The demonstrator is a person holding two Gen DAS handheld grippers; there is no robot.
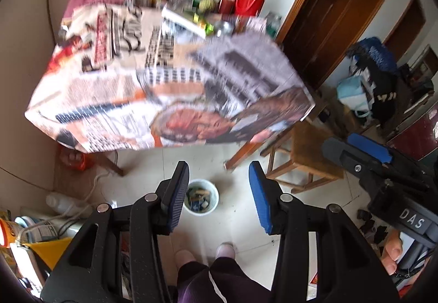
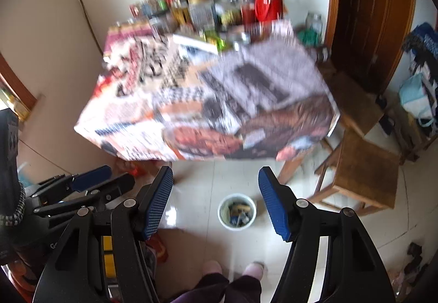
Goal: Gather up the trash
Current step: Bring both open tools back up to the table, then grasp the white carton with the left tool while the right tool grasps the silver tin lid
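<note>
- Feet (image 1: 205,252) in pale slippers stand on the tiled floor (image 1: 241,169) at the bottom of both views, dark trousers above them.
- Left gripper (image 1: 219,188) hangs over the floor, jaws wide apart and holding nothing.
- Right gripper (image 2: 216,193) hangs beside it at much the same height, jaws also wide and empty; each gripper shows at the edge of the other's view.
- Bin (image 1: 201,199), a small white bucket, stands on the floor just ahead of the feet; in the left view it sits between the two blue pads (image 1: 175,201), in the right view nearer the right-hand pad.
- Trash (image 2: 239,211) lies inside the bin: mixed scraps, blue, tan and dark, too small to name.
- Stool (image 1: 306,155), wooden, stands on the floor right of the bin, near the surface's leg.
- Surface (image 1: 164,78) beyond the bin is covered with printed newspaper-pattern cloth, blurred in both views.
- Bottles and jars (image 2: 191,10) crowd the far end of the surface against the wall, a red jug (image 2: 268,0) among them.
- Door (image 1: 342,2), dark wood, stands right of the surface.
</note>
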